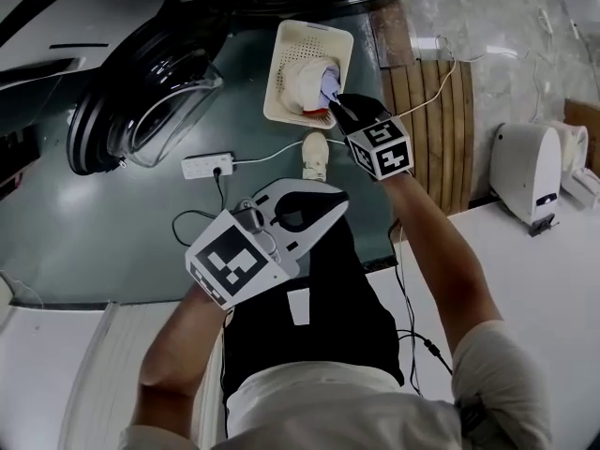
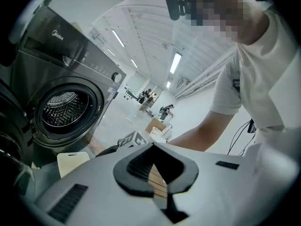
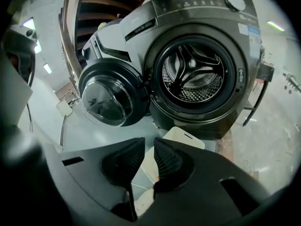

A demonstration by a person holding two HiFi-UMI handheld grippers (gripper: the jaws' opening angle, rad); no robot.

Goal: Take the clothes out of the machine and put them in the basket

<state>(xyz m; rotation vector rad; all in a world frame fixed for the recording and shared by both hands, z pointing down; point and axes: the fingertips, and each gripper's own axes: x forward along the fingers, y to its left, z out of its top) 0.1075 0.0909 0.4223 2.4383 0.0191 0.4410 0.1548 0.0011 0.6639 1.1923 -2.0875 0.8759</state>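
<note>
Clothes [image 1: 305, 82] in basket [image 1: 281, 54]; right tongs [image 3: 149, 140] barely apart, left tongs [image 2: 153, 146] shut, both empty.

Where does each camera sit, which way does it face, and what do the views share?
Head view: on the person's head, facing steeply down at the basket of clothes; forearms, left gripper, right gripper and legs show.
Left gripper view: on the left gripper, facing roughly level toward the washing machine; its fingers, the person's arm and torso show.
Right gripper view: on the right gripper, tilted down at the open drum; its fingers show.
Shared: all three show the basket.
</note>
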